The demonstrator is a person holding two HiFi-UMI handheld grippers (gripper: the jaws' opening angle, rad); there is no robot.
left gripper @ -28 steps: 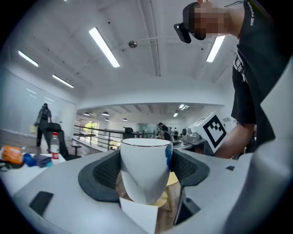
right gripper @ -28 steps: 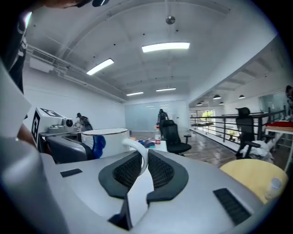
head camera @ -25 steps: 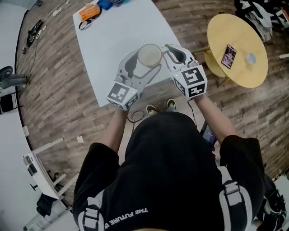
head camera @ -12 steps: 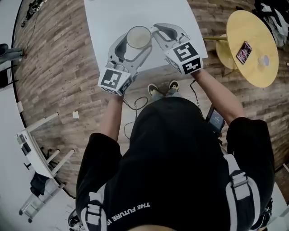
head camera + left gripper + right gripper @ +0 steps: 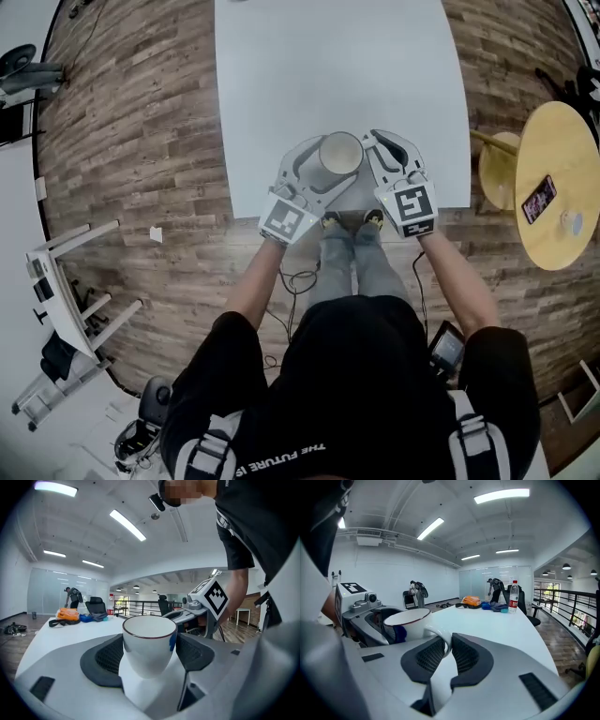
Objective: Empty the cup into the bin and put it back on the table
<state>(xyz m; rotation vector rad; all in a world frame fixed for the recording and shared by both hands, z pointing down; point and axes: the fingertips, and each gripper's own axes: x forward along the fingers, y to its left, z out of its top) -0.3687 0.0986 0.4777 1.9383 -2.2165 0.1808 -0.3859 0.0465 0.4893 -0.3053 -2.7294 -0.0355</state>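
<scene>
**Head view.** The white cup sits upright over the near edge of the white desk, between the two tools. The left tool reaches it from the person's left, the right tool from the right. Each tool's marker cube faces up, just off the desk's edge above the wooden floor. This view does not show whether the cup's base touches the desk.

**Left gripper view.** The left tool grips the cup by its body, with one dark ribbed pad pressed against each flank. The cup has a thin dark rim line and a blue mark on the side towards the right tool. An orange bag lies at the far end of the desk.

**Right gripper view.** The right tool is closed on the cup's handle, which is pinched between its two pads. The bowl of the cup lies to the left of the jaws, with the left tool beyond it. A water bottle stands far along the desk, near the orange bag.
</scene>
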